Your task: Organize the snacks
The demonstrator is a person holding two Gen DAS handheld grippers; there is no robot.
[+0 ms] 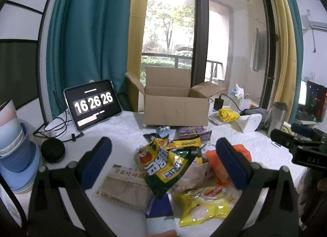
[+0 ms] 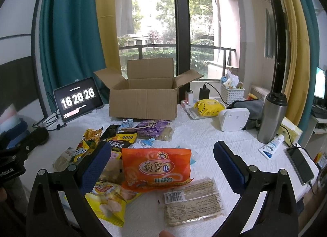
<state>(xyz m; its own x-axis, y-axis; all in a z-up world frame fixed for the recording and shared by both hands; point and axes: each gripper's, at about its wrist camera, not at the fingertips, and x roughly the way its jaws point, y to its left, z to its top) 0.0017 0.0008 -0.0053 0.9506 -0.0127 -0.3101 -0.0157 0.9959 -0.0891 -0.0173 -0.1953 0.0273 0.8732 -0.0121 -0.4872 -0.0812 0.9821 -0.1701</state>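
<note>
Behind the white-covered table [image 2: 204, 134] a balcony window is framed by teal and yellow curtains, and an open cardboard box [image 2: 143, 102] is set at the far edge with its flaps spread and its inside apparently bare. Snack packets are heaped on the near part of the table, well short of the box. Both tongs are held wide apart above the heap, with nothing gripped.

Directly between the fingers of the right tongs [image 2: 162, 165] an orange snack bag [image 2: 156, 168] is seen, puffed and glossy, lying on other packets with its long axis running left to right across the opening. For that bag the right hand is judged nearer. Under the left tongs [image 1: 163, 162] a green-and-yellow bag [image 1: 165, 167] is tilted diagonally; a yellow chip bag [image 1: 201, 204] is crumpled beside it.
</note>
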